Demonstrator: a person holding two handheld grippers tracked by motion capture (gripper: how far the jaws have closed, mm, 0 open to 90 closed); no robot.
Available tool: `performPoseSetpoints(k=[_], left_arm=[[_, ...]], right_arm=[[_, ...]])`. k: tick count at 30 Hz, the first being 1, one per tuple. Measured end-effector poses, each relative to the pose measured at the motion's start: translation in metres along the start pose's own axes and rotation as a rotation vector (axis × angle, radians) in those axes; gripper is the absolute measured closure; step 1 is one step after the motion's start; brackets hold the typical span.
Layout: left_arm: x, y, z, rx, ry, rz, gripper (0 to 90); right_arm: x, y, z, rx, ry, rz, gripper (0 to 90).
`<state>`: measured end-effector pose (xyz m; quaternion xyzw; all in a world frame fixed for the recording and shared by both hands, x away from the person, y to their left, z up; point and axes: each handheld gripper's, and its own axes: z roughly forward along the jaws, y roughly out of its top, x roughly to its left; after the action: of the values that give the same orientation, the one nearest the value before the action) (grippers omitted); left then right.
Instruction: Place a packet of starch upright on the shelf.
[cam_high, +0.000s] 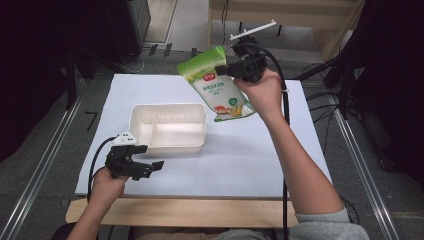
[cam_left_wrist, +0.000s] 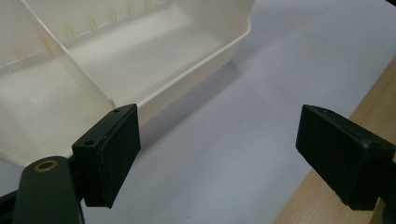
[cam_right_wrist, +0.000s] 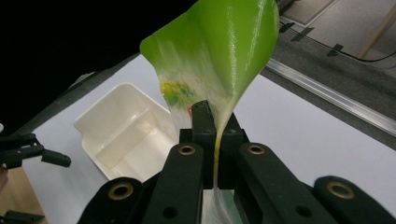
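A white sheet (cam_high: 260, 155) covers most of the tabletop in front of you, with a strip of bare wood (cam_high: 200, 212) showing along the near edge. On the sheet, left of the middle and towards the near edge, sits a cream plastic tray (cam_high: 192, 142) split by a divider wall into two compartments; both look bare inside. Your right hand lifts a green and white pouch (cam_high: 220, 92) in the air over the far half of the sheet, just beyond the tray's far right corner. The pouch hangs tilted, its green top pointing away from you. Your right gripper (cam_high: 223, 70) pinches the pouch near its top edge, jaws pressed together on the thin film; in the right gripper view the green film (cam_right_wrist: 219, 51) rises straight out from between them. Your left gripper (cam_high: 150, 167) rests low near the sheet's near left corner, just beside the tray's near wall, its jaws spread wide with nothing between them.
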<state>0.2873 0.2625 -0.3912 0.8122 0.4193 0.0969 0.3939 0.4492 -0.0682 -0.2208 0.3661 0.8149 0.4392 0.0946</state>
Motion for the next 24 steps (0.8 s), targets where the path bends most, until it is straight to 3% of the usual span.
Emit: performPoseSetpoints(k=[5, 14, 24], left_arm=[[0.000, 0.000, -0.001, -0.003, -0.002, -0.001, 14.7], [0.001, 0.000, -0.003, -0.008, -0.007, -0.003, 14.6], [0.001, 0.000, -0.003, -0.022, -0.018, -0.007, 14.7]], right_arm=[[0.010, 0.016, 0.011, -0.009, 0.034, 0.007, 90.0], [0.042, 0.041, 0.041, 0.010, 0.070, -0.030, 90.0], [0.071, 0.051, 0.081, 0.039, 0.108, -0.045, 90.0]])
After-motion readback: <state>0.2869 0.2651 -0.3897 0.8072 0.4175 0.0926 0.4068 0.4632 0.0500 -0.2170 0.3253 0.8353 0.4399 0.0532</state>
